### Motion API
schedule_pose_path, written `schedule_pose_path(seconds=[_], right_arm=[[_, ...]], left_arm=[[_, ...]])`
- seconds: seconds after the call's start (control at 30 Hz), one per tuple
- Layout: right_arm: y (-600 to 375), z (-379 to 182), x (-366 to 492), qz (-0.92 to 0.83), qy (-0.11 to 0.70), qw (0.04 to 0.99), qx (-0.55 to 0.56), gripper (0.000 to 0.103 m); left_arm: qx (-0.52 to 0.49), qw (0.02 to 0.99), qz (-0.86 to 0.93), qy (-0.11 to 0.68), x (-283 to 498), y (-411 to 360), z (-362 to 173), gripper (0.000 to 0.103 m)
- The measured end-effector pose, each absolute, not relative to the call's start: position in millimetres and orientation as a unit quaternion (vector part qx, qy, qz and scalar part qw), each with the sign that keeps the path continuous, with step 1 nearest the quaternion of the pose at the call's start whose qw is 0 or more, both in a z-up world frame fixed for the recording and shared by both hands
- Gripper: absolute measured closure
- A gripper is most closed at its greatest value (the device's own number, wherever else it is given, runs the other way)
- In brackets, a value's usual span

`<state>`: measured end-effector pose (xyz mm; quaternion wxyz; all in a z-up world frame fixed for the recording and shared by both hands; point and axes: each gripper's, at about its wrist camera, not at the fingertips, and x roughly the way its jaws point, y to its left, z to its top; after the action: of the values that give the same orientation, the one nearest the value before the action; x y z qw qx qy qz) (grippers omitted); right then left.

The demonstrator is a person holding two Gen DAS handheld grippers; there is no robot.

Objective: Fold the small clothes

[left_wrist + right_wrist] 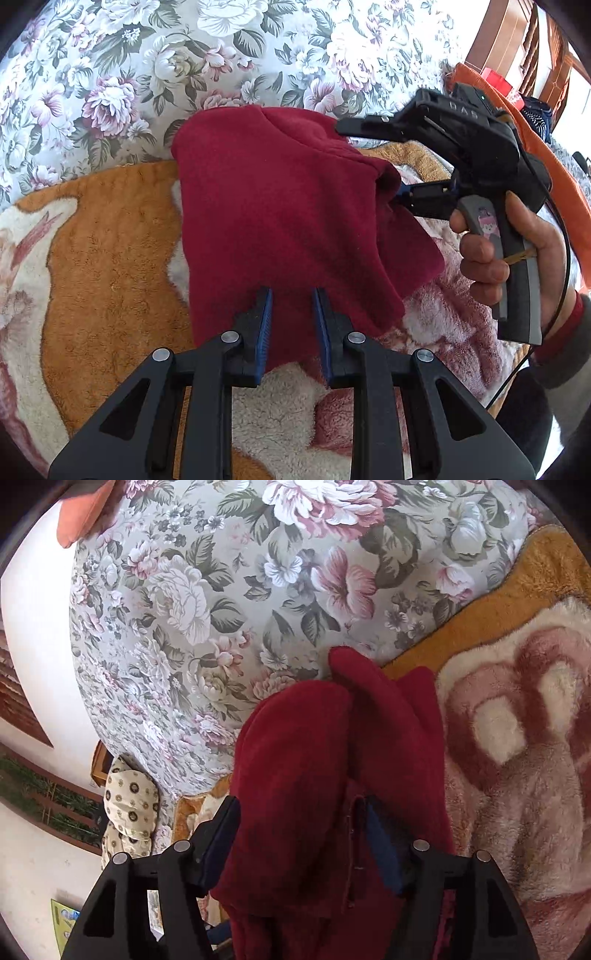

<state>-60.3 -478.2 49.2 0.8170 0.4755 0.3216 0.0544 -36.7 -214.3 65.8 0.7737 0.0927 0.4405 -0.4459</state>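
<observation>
A dark red fleece garment [277,206] lies bunched on a plush blanket, its far part humped up. My left gripper [292,293] is shut on its near edge, the blue pads pinching the cloth between them. A hand [480,251] holds my right gripper [369,162] at the garment's right side, with its jaws wide apart around a fold. In the right wrist view the garment [295,746] lies loosely between the spread fingers of the right gripper [301,805], and the pads do not squeeze it.
The orange, white and pink plush blanket [110,258] lies on a floral sheet [147,74]. An orange cloth [554,166] and wooden furniture [517,37] stand at the far right. A patterned cushion [129,805] sits beyond the bed's edge.
</observation>
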Motion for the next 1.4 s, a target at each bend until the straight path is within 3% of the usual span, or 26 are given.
schedule_pose_path(seconds=[0.1, 0.23, 0.27, 0.3, 0.33, 0.37, 0.4, 0.5, 0.53, 0.67, 0.77, 0.87, 1.0, 1.13, 1.33, 1.4], right_arm=[[-470.6, 49.5, -52.2, 0.055, 0.318, 0.823, 0.468, 0.024], [-449.8, 46.2, -42.1, 0.048, 0.341, 0.847, 0.405, 0.024], [-441.6, 49.5, -40.2, 0.038, 0.356, 0.858, 0.369, 0.037], [-436.9, 51.0, -39.5, 0.026, 0.368, 0.863, 0.346, 0.062], [-434.3, 54.0, -41.1, 0.022, 0.370, 0.867, 0.334, 0.068], [-433.8, 59.5, -44.8, 0.022, 0.364, 0.872, 0.326, 0.080], [-433.7, 67.9, -48.8, 0.020, 0.359, 0.880, 0.311, 0.083], [-435.7, 98.3, -61.4, -0.005, 0.342, 0.907, 0.245, 0.084], [-438.6, 104.9, -64.0, -0.014, 0.342, 0.911, 0.229, 0.084], [-454.7, 103.3, -53.0, -0.033, 0.365, 0.906, 0.213, 0.084], [-448.7, 76.1, -34.0, -0.091, 0.409, 0.898, 0.133, 0.084], [-451.6, 75.5, -36.8, -0.091, 0.397, 0.901, 0.150, 0.083], [-459.8, 96.4, -66.8, -0.048, 0.391, 0.893, 0.217, 0.065], [-446.8, 106.7, -122.2, 0.029, 0.360, 0.891, 0.276, 0.058], [-418.1, 73.9, -138.2, 0.046, 0.384, 0.871, 0.303, 0.059], [-420.3, 62.2, -131.1, 0.025, 0.391, 0.864, 0.315, 0.068]], left_arm=[[0.092, 0.772, -0.447, 0.442, -37.9, -215.1, 62.6, 0.083], [0.092, 0.771, -0.450, 0.441, -38.2, -215.5, 62.2, 0.083], [0.092, 0.771, -0.450, 0.440, -38.2, -214.2, 64.4, 0.083], [0.089, 0.773, -0.451, 0.437, -38.4, -212.0, 67.1, 0.083], [0.083, 0.776, -0.453, 0.432, -38.6, -208.5, 71.3, 0.083], [0.072, 0.780, -0.454, 0.425, -37.8, -203.8, 76.9, 0.083], [0.062, 0.784, -0.454, 0.418, -36.9, -199.6, 81.3, 0.080], [0.026, 0.796, -0.449, 0.405, -33.0, -187.9, 90.5, 0.054], [0.013, 0.797, -0.448, 0.405, -31.5, -185.3, 91.3, 0.052], [0.003, 0.795, -0.443, 0.413, -27.7, -192.3, 87.5, 0.052], [0.030, 0.790, -0.446, 0.420, -30.0, -205.9, 84.2, 0.052], [0.059, 0.789, -0.446, 0.419, -34.9, -214.7, 82.5, 0.052], [0.067, 0.789, -0.432, 0.432, -29.7, -213.8, 80.0, 0.052], [0.040, 0.792, -0.421, 0.440, -19.4, -204.3, 82.6, 0.052], [0.035, 0.794, -0.413, 0.445, -18.0, -202.8, 80.9, 0.052], [0.036, 0.796, -0.412, 0.442, -18.2, -202.1, 81.5, 0.052]])
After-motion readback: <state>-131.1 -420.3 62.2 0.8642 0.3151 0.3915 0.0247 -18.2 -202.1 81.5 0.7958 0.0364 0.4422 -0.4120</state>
